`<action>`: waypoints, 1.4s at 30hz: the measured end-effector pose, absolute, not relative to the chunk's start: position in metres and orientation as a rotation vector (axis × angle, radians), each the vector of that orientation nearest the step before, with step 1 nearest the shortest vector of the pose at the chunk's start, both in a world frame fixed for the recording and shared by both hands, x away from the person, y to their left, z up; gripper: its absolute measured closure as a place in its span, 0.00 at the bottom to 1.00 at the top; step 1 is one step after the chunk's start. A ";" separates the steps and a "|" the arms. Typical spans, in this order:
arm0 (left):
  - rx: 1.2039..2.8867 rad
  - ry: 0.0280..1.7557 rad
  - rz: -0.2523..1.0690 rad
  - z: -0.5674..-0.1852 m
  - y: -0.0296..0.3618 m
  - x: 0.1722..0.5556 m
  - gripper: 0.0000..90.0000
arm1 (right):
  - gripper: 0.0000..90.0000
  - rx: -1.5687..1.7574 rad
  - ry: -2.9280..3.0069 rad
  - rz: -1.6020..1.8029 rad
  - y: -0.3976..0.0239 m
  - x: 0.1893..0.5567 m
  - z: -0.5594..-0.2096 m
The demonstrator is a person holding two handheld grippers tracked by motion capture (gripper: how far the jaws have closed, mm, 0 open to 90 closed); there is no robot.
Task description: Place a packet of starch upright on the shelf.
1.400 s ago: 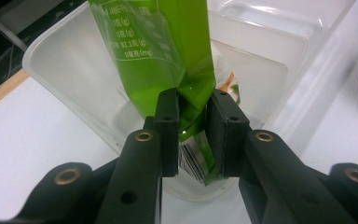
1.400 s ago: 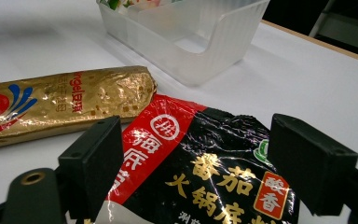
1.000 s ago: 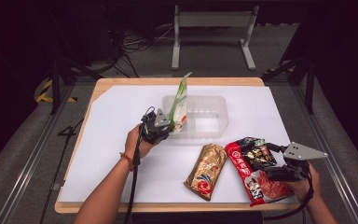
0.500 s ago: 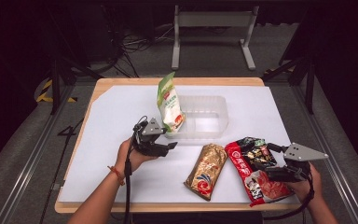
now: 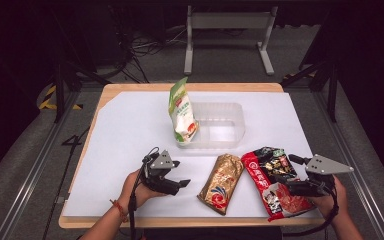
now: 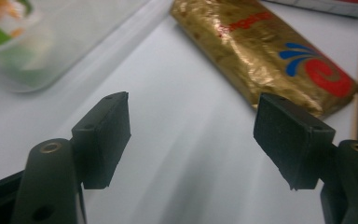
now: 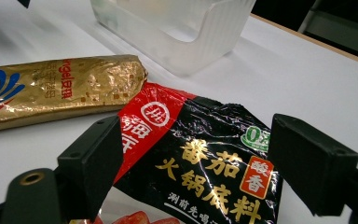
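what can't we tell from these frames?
- Green and white packet: in the high view the print is too small to read; in the left gripper view it is blurred behind the clear tray wall.
- Gold packet: its far end is cut off by the left gripper view's top edge.
- Red and black packet: the right gripper view's bottom edge cuts off its lower part.

In the right gripper view, the right tool (image 7: 196,163) stood with its two black jaws wide apart over the red-and-black packet (image 7: 200,158), whose top end lay between them, untouched by the pads. Just beside it the gold packet (image 7: 60,88) lay flat on the white desk (image 7: 307,79). Beyond stood the clear plastic tray (image 7: 186,37).
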State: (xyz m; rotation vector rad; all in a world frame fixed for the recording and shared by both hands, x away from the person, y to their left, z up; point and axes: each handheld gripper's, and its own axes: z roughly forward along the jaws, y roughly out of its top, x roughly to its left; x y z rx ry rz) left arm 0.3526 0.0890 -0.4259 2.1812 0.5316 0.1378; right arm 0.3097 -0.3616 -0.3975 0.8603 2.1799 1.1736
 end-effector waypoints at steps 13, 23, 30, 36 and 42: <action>2.173 0.494 0.045 -0.429 0.049 0.377 0.30 | 0.20 0.852 2.191 1.162 -0.358 0.311 -0.399; 2.187 0.509 -0.094 -0.437 0.000 0.415 0.24 | 0.20 0.870 2.187 1.143 -0.362 0.303 -0.401; 2.213 0.495 -0.098 -0.445 -0.019 0.423 0.22 | 0.20 0.882 2.179 1.138 -0.364 0.300 -0.401; 2.211 0.502 -0.156 -0.448 -0.032 0.429 0.21 | 0.20 0.883 2.180 1.137 -0.365 0.299 -0.402; 2.146 0.542 -0.194 -0.448 -0.021 0.431 0.52 | 0.20 0.875 2.180 1.140 -0.365 0.299 -0.401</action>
